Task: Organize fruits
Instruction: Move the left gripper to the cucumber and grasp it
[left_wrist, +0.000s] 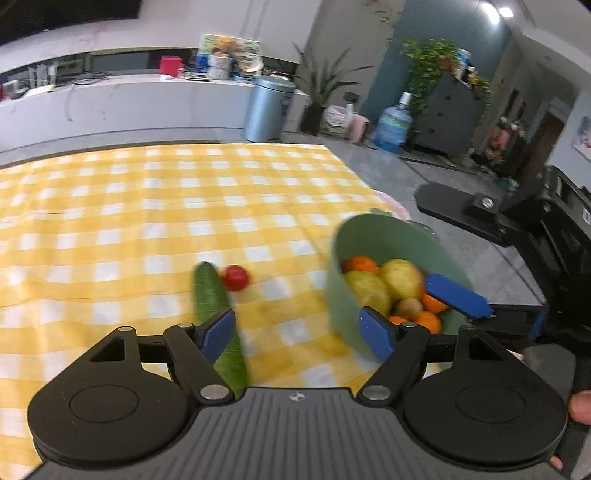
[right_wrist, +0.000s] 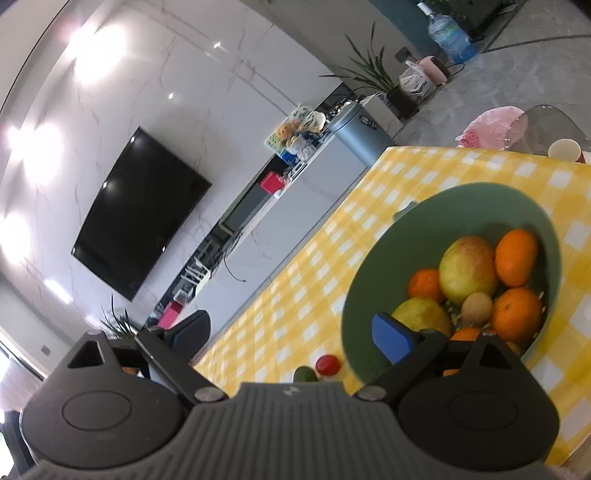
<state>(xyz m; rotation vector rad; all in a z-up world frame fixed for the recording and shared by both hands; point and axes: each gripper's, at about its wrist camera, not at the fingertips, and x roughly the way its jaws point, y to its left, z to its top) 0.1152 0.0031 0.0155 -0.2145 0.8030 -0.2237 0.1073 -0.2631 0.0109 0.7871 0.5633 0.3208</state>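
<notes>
done: oranges, apples and a kiwi sit in my green bowl (left_wrist: 343, 295) near the table's right edge | left: cucumber (left_wrist: 210, 295) and tomato (left_wrist: 235, 277) lie loose on the tablecloth (left_wrist: 110, 221) beside it | left gripper (left_wrist: 297, 330) spread wide, empty | right gripper (right_wrist: 280, 332) spread apart, holding nothing

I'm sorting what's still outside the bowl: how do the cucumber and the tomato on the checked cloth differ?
The cucumber is long, narrow and dark green; the tomato is small, round and red. The cucumber lies lengthwise, its near end hidden behind the left gripper's fingers; the tomato shows whole, beside the cucumber's far end. Both lie on the yellow checked tablecloth, outside the green bowl of fruit.
</notes>
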